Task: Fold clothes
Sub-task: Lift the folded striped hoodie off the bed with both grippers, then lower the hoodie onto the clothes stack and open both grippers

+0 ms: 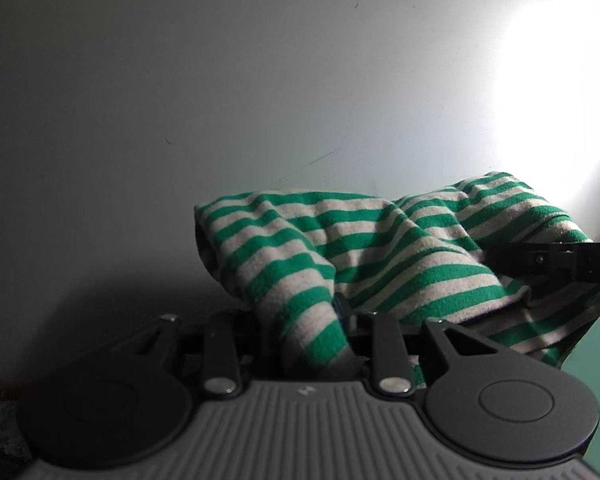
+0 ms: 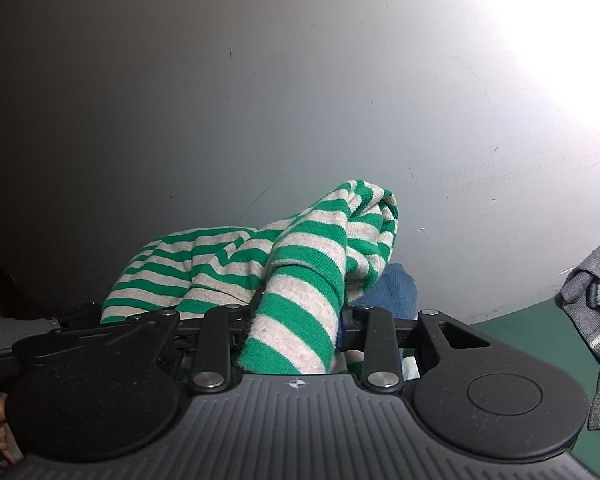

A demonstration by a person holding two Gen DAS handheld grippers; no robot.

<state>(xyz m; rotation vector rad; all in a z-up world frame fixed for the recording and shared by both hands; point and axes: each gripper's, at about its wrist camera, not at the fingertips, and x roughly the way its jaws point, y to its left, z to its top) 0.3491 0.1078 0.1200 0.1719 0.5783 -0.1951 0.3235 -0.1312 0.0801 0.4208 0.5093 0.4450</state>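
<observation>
**Striped knit carried between two grippers**

Held in both tools at once: a soft green-and-cream striped knitted garment [image 1: 380, 248], bunched and sagging between them above a pale grey tabletop [image 1: 220, 100]. Left gripper [image 1: 300, 320] seen closed to a narrow gap, pinched on a hanging fold of the striped cloth that ran straight down through its jaws. Right gripper [image 2: 296, 320] likewise closed on a ribbed, cuff-like end of the same garment [image 2: 300, 280], the rest heaped just behind it. From the left wrist view, the black fingers of the right tool visible reaching into the far end of the cloth. Blue padding on one fingertip [image 2: 392, 292] showing just beside the fold in the right wrist view.

Judged light, limp and stretchy: no stiffness to keep any shape, so likely to droop and crumple wherever unsupported. Knit surface fuzzy, probably not slippery under the pads. Best taken at hems, cuffs or shoulder seams, where doubled fabric gives a firmer bite and a straight edge to fold from. Mid-panel pinches likely to gather several layers.

Off to the right edge, a grey knitted garment with pale bands [image 2: 596, 312], lying apart.
</observation>
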